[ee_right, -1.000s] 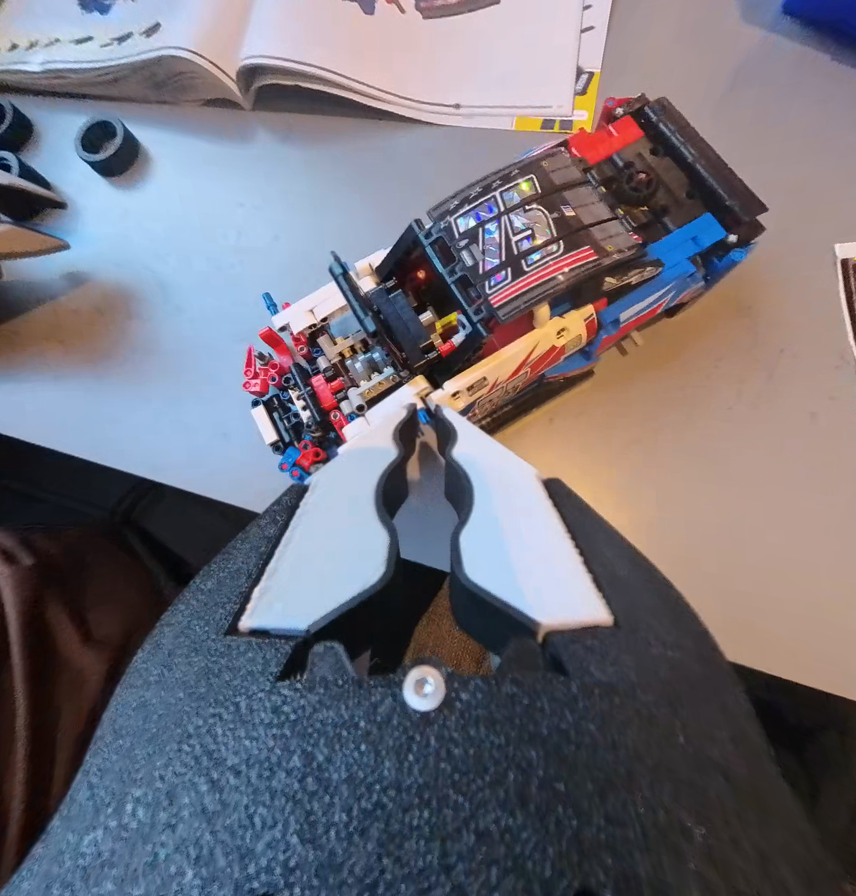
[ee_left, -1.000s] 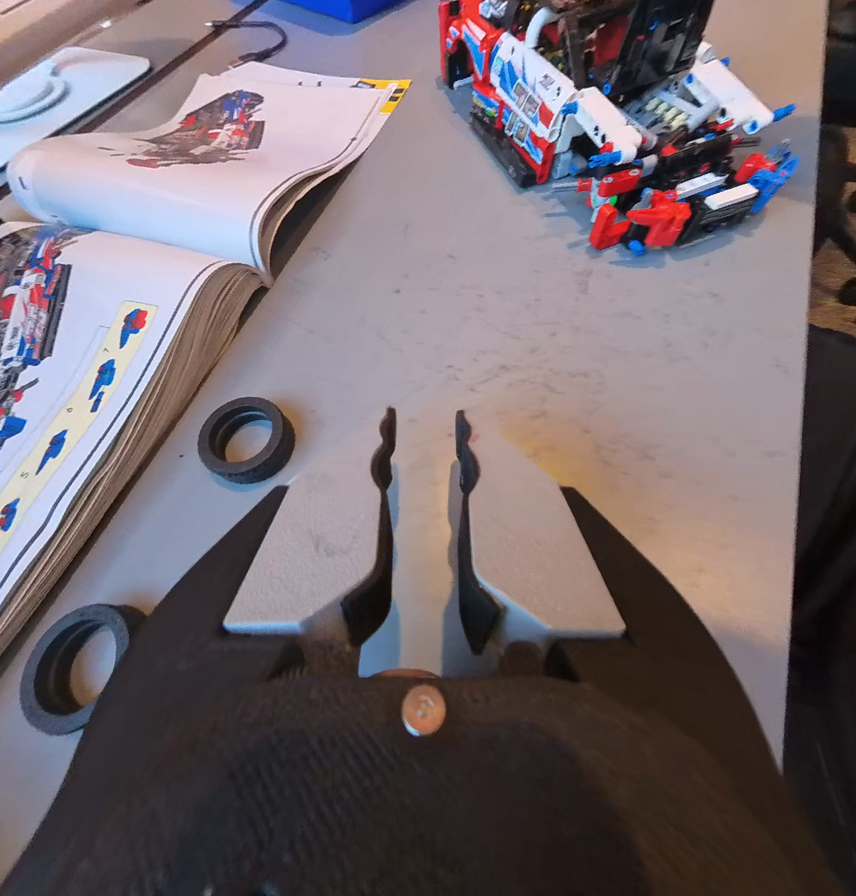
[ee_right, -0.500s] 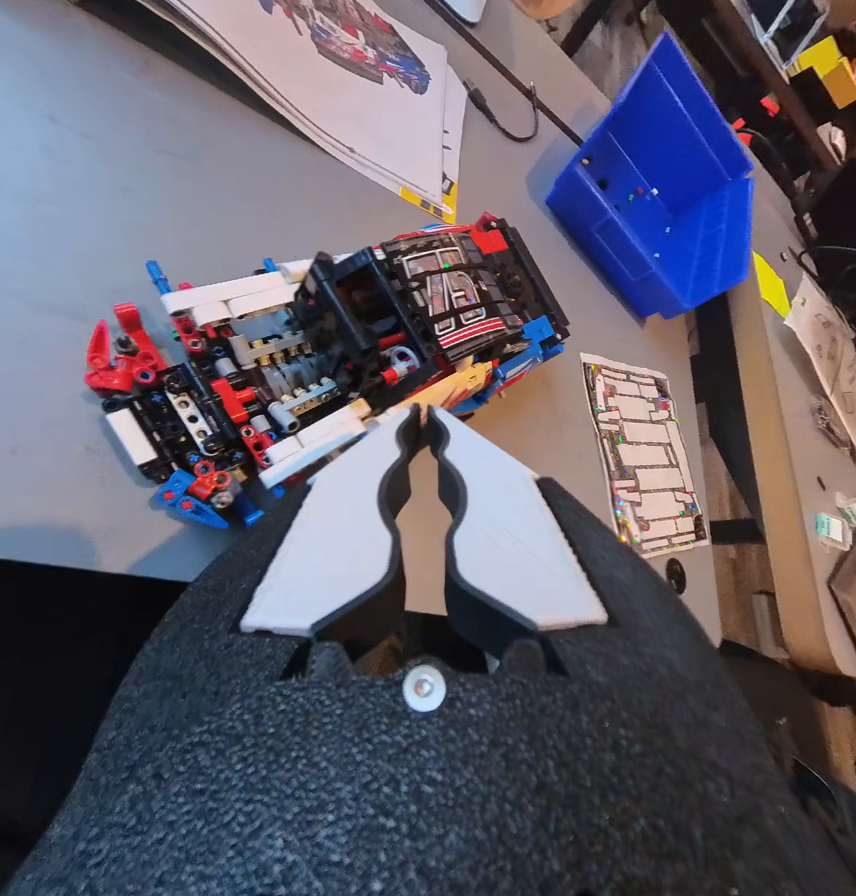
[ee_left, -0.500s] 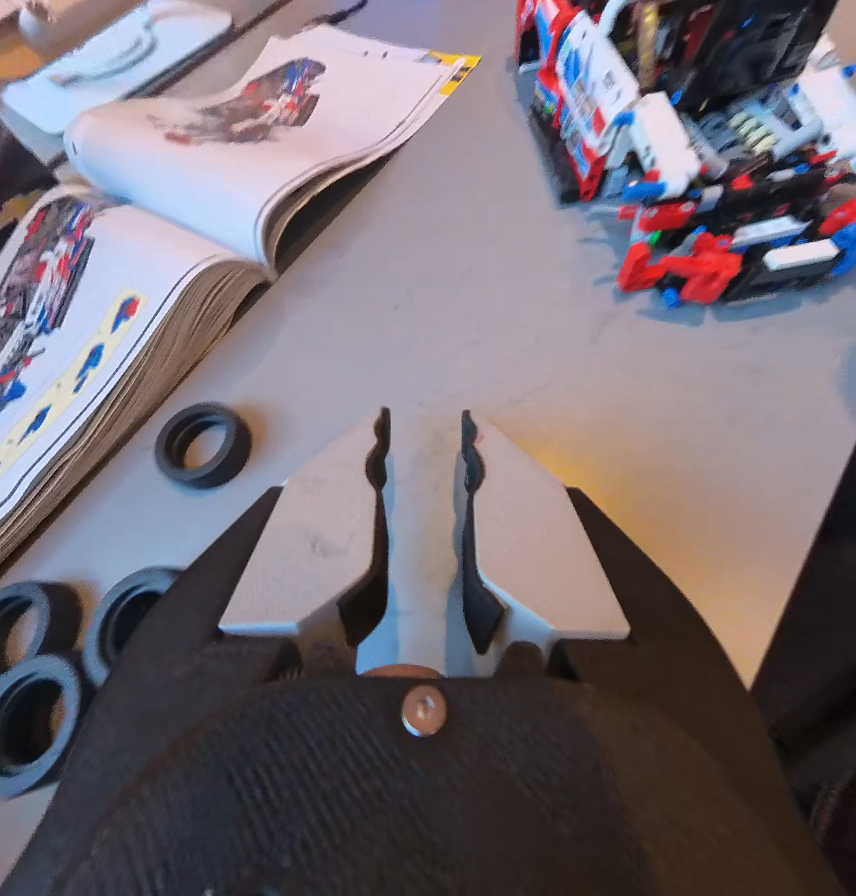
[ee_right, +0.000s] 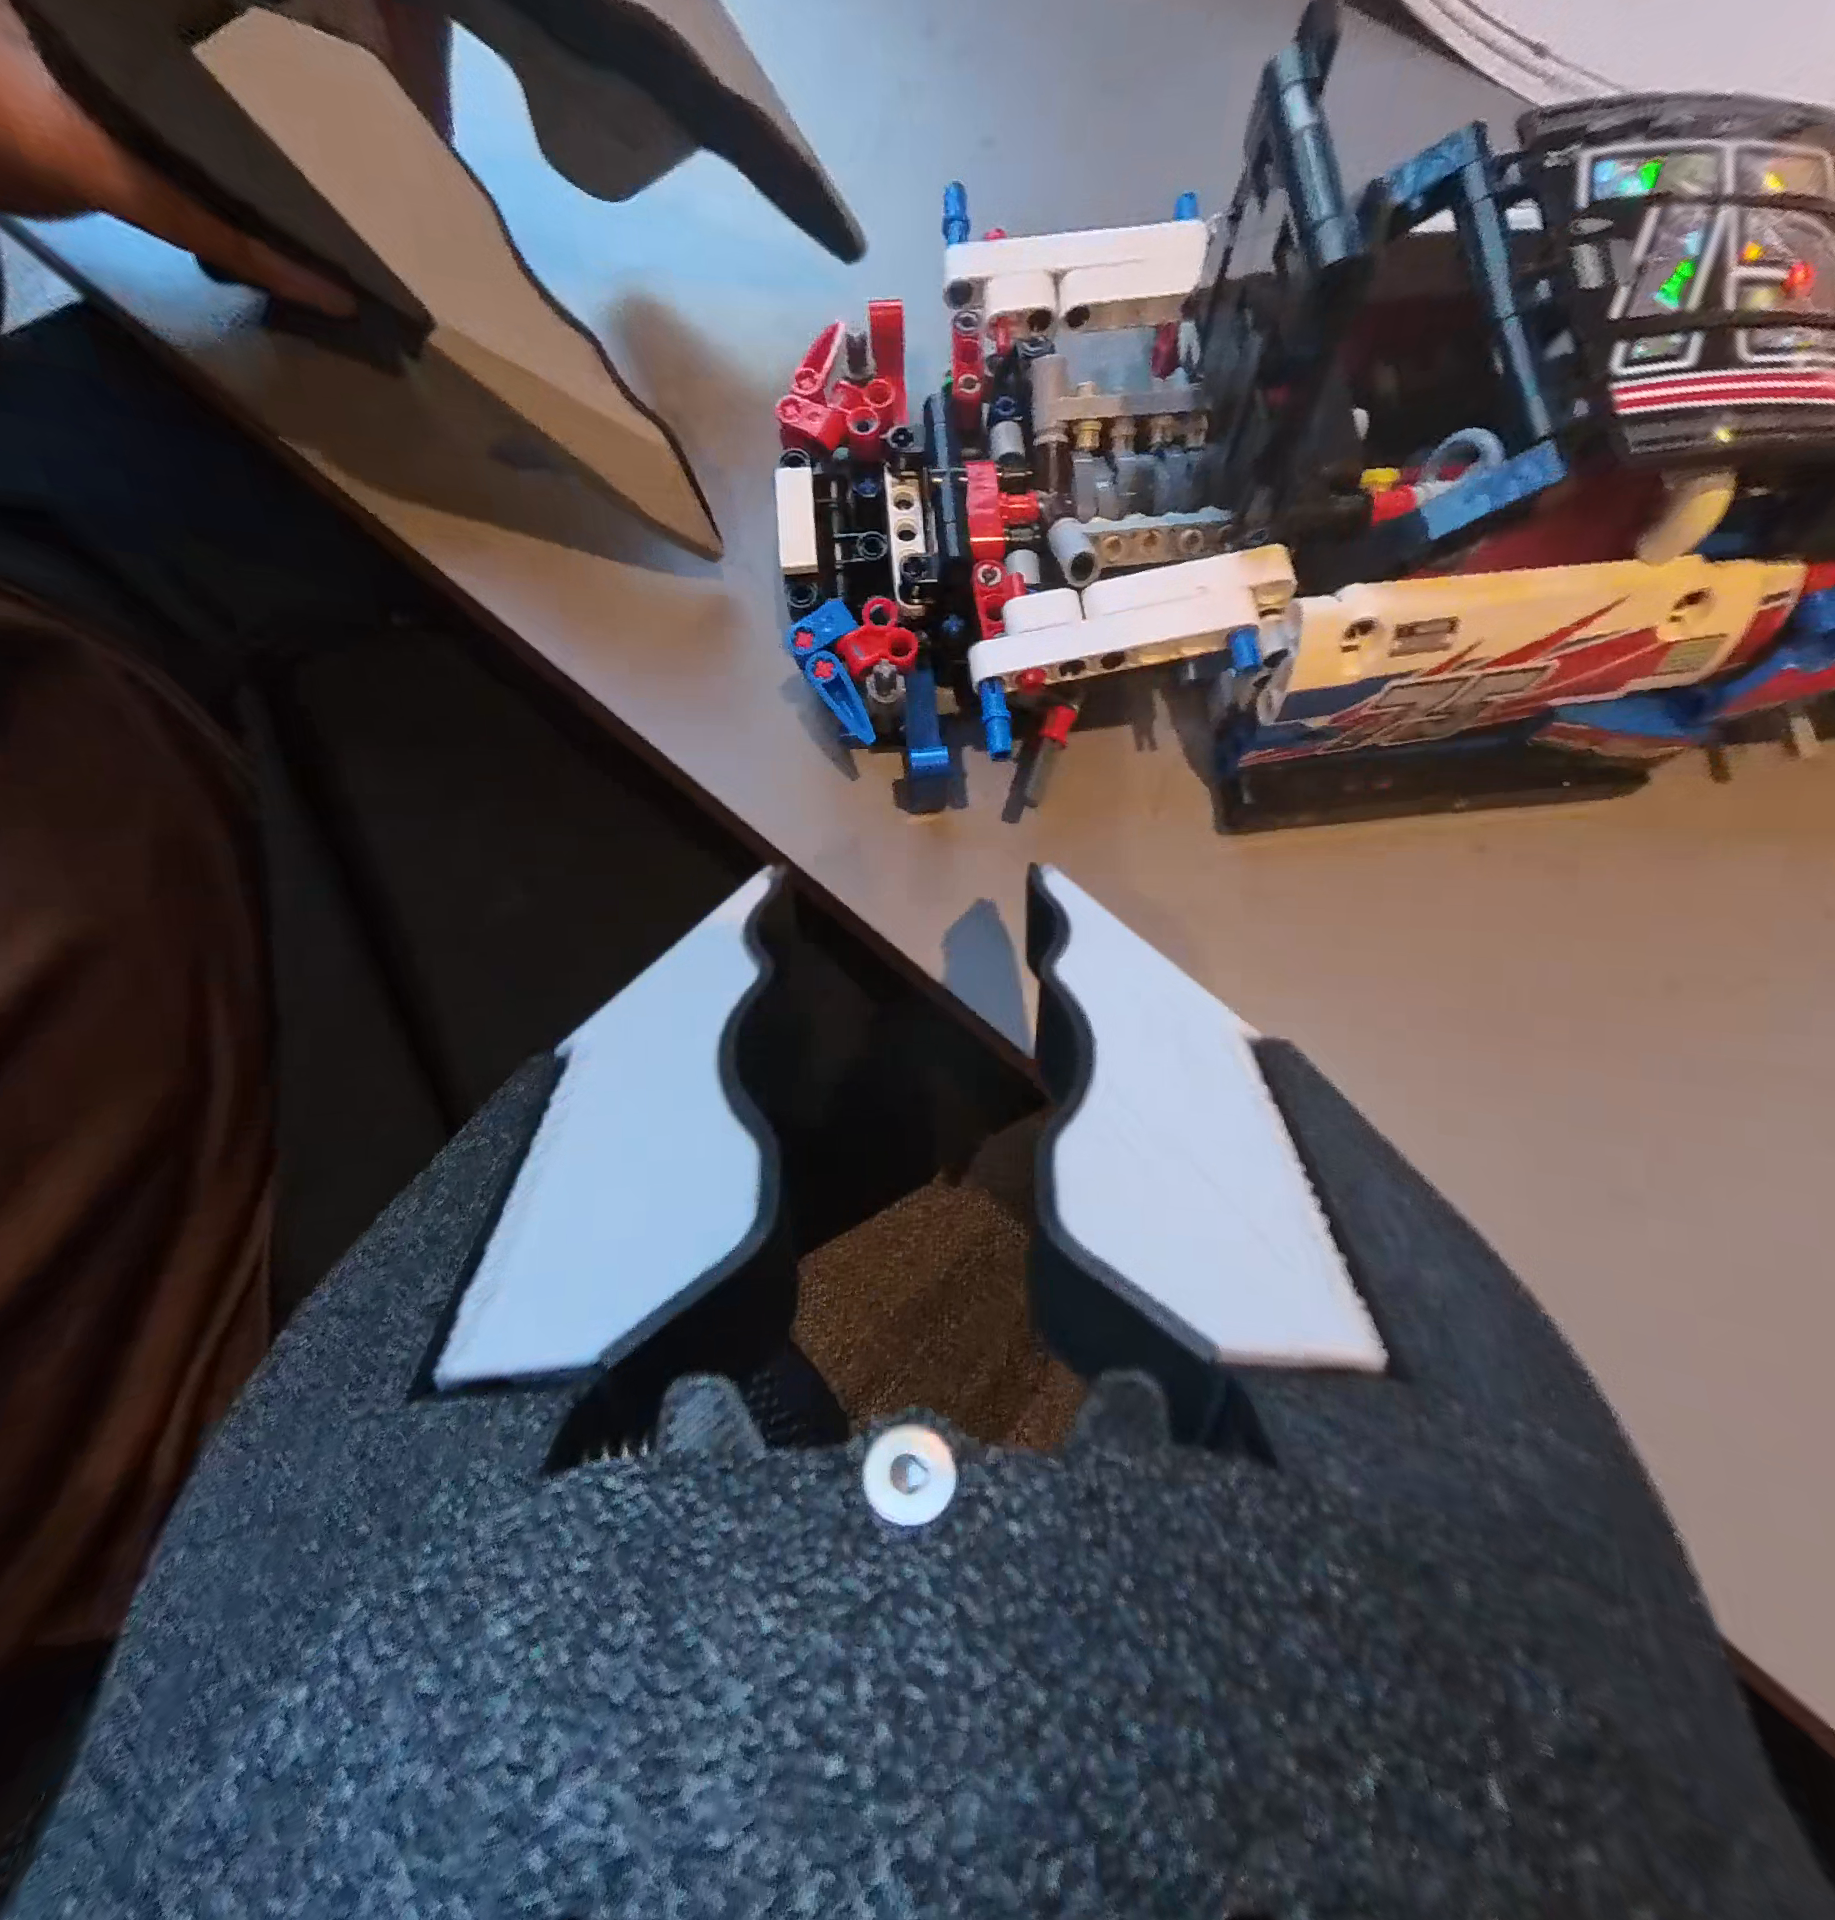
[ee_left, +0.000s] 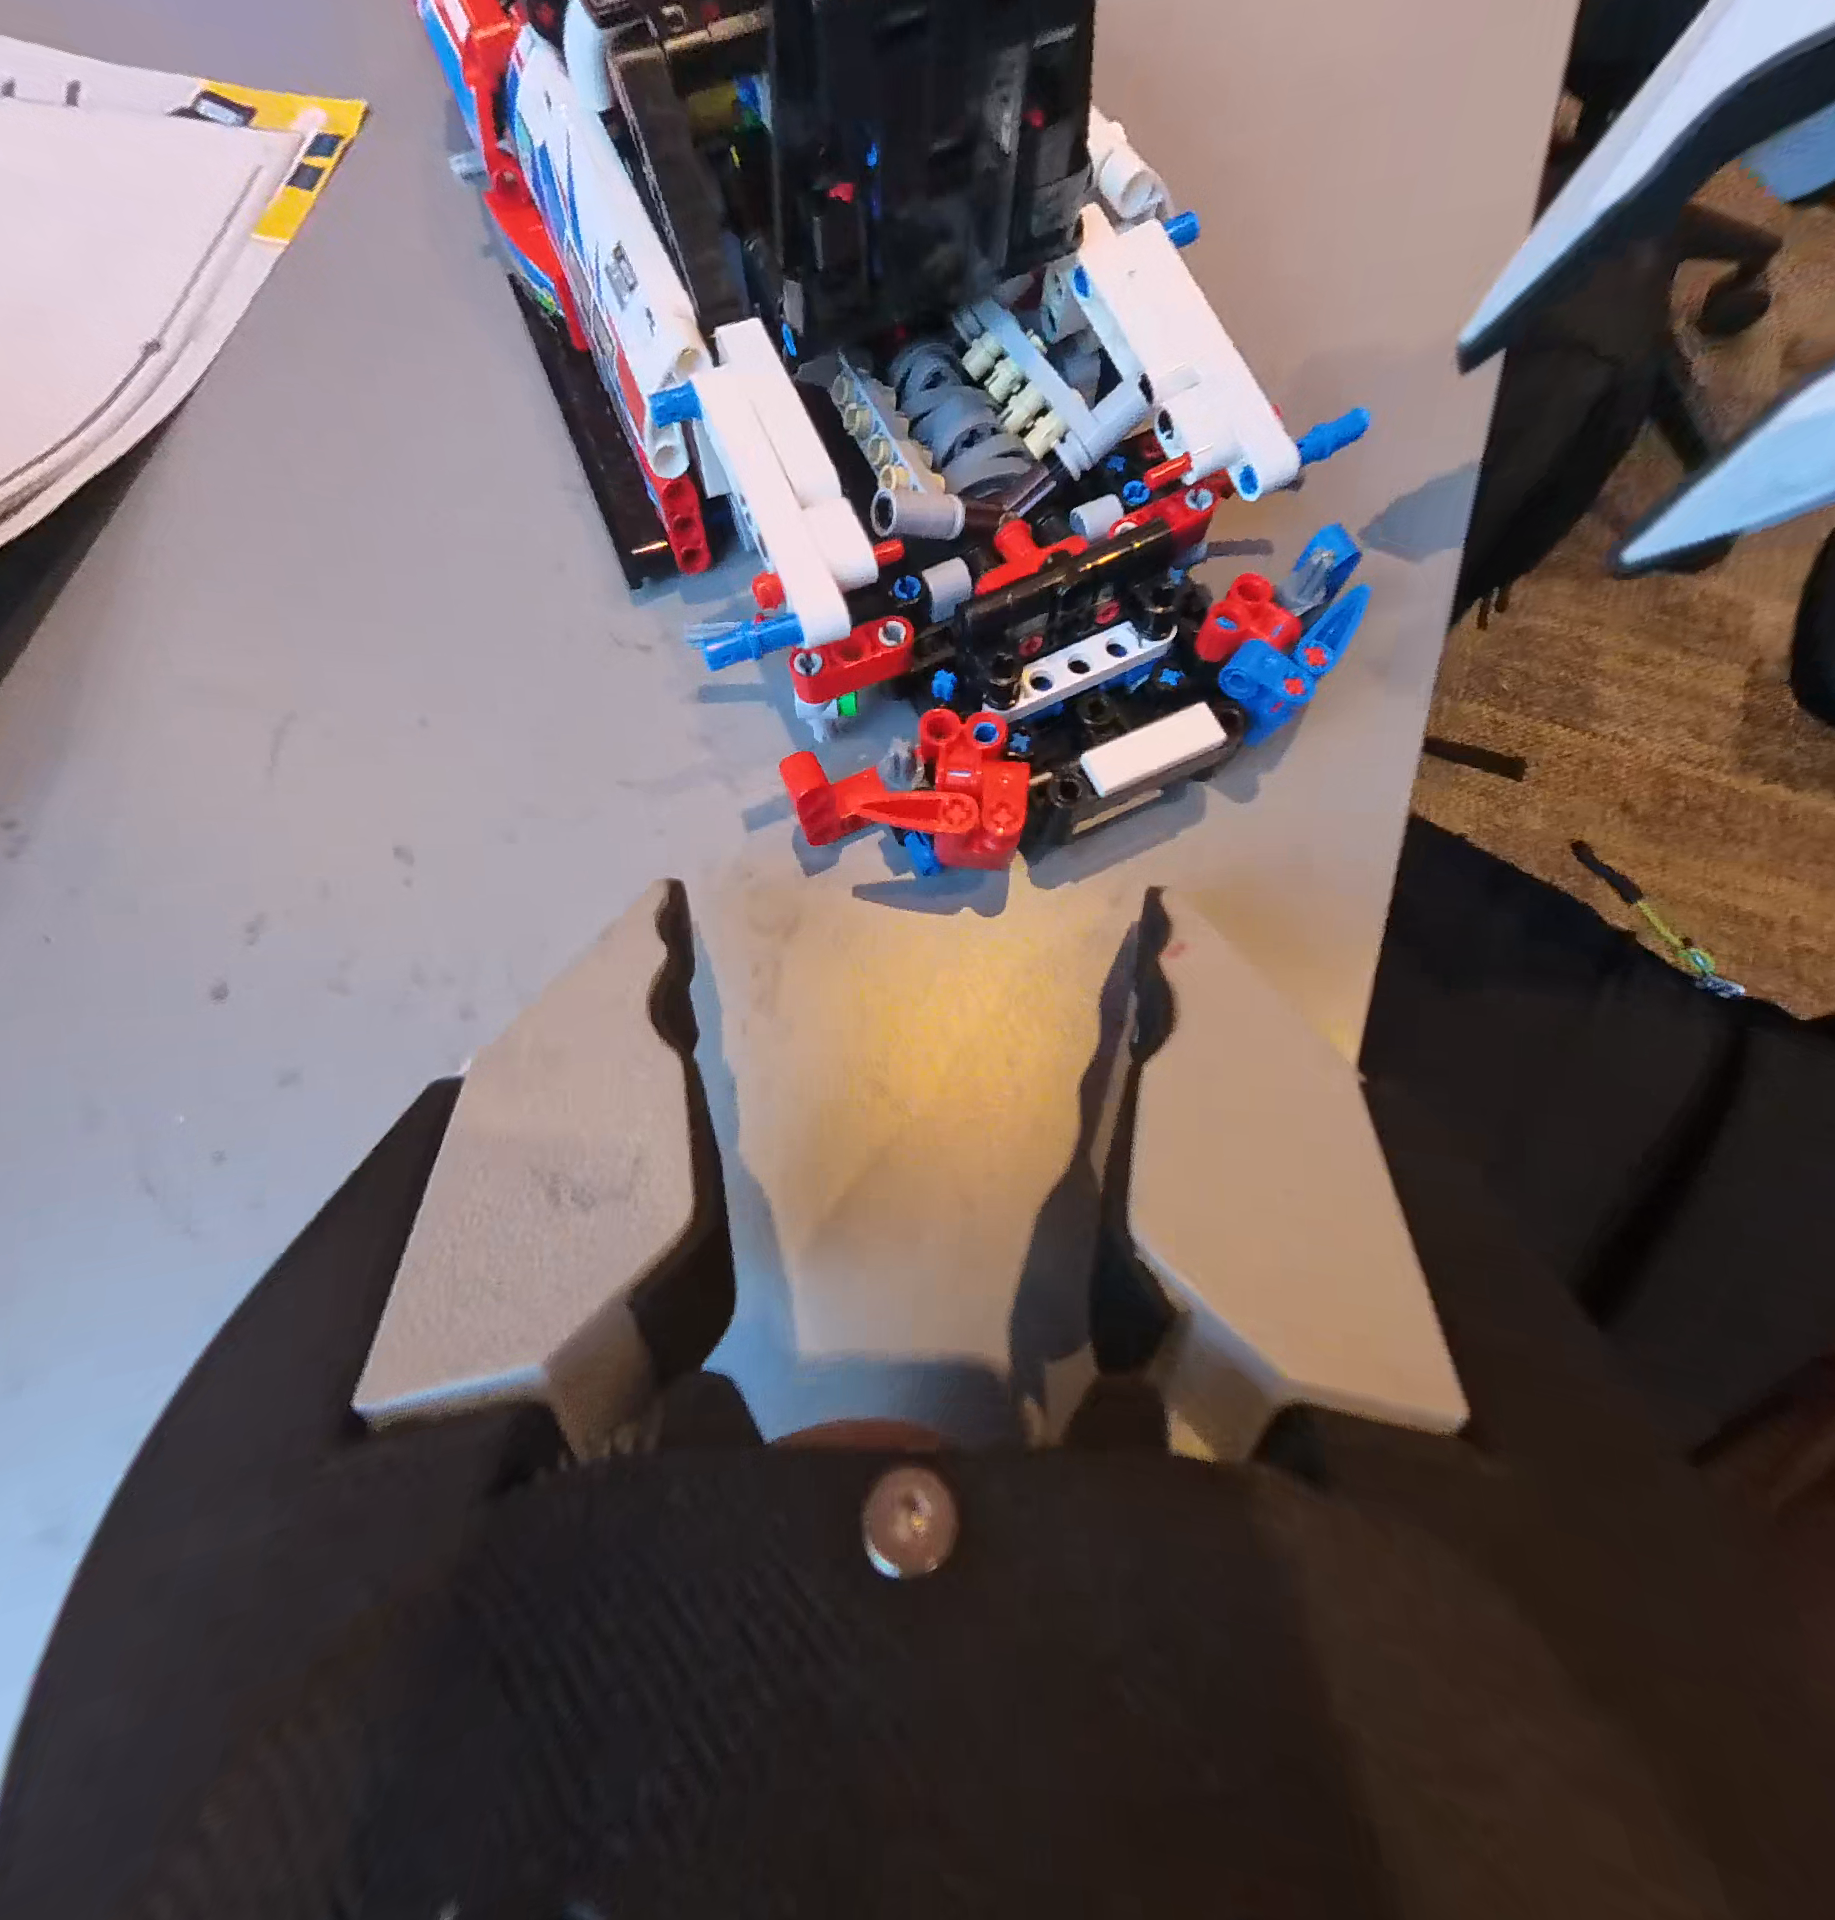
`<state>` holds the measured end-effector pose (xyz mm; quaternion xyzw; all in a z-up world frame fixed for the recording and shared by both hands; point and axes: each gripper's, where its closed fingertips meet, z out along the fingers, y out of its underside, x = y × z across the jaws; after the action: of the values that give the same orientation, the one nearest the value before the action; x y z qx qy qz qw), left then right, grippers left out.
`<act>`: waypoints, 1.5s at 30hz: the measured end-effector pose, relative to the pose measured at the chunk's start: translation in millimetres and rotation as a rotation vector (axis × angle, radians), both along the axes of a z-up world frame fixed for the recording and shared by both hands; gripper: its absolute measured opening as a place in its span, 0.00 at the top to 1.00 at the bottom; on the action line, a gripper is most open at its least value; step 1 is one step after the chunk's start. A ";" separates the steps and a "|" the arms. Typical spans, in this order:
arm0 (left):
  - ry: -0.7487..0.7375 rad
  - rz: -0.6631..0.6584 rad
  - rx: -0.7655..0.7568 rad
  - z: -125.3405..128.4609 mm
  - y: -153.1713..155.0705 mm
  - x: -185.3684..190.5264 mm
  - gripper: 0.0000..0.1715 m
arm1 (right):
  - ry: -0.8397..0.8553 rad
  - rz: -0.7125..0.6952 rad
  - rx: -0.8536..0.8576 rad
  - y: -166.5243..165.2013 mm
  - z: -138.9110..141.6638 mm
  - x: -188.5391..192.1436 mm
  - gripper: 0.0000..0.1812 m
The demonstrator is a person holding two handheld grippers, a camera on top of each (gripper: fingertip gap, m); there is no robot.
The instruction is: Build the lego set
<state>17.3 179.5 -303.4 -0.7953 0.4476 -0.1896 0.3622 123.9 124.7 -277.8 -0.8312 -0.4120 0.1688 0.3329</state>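
Observation:
A part-built lego car [ee_left: 871,343] in red, white, blue and black stands on the grey table [ee_left: 321,790], its open front end with red and blue pieces [ee_left: 1017,707] facing me. My left gripper [ee_left: 913,914] is open and empty, just short of that front end. In the right wrist view the car [ee_right: 1412,499] lies at the upper right. My right gripper [ee_right: 902,883] is open and empty over the table's edge, below the car's front end [ee_right: 892,561]. The left gripper's fingers [ee_right: 580,343] show at the upper left there.
The open instruction book [ee_left: 92,270] lies at the far left. The table's edge [ee_left: 1432,644] runs down the right, with carpet floor [ee_left: 1640,790] and chair legs beyond. The right gripper's fingers [ee_left: 1702,187] show at the top right. A person's dark clothing [ee_right: 113,935] is at the left.
Both grippers have opened wide. The left one swung right towards the car's front, losing the black tyres from view. The right one swung back over the table edge, beside the car.

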 end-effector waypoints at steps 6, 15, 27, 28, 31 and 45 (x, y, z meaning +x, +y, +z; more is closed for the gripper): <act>0.031 0.014 -0.010 -4.9 10.6 -2.4 0.54 | -0.023 0.054 -0.022 18.7 -18.4 -17.8 0.71; 0.033 0.112 0.050 0.6 24.5 -55.5 0.57 | -0.011 0.064 0.028 27.0 -20.5 -45.5 0.68; -0.101 0.236 0.088 20.9 12.4 -150.5 0.60 | 0.233 0.010 0.258 35.9 32.4 -19.7 0.66; -0.114 0.230 0.084 22.0 11.7 -150.1 0.61 | 0.243 -0.001 0.277 38.6 35.9 -16.9 0.66; -0.089 0.212 0.102 20.8 9.0 -148.3 0.60 | 0.257 -0.032 0.348 45.3 43.1 -11.2 0.67; -0.015 0.121 0.129 13.8 -6.4 -139.6 0.64 | 0.282 -0.234 0.325 89.8 23.3 24.1 0.64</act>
<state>-122.3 173.1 -289.6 -0.7946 0.4071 -0.1440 0.4267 148.0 214.6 -254.5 -0.7770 -0.2842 0.1751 0.5337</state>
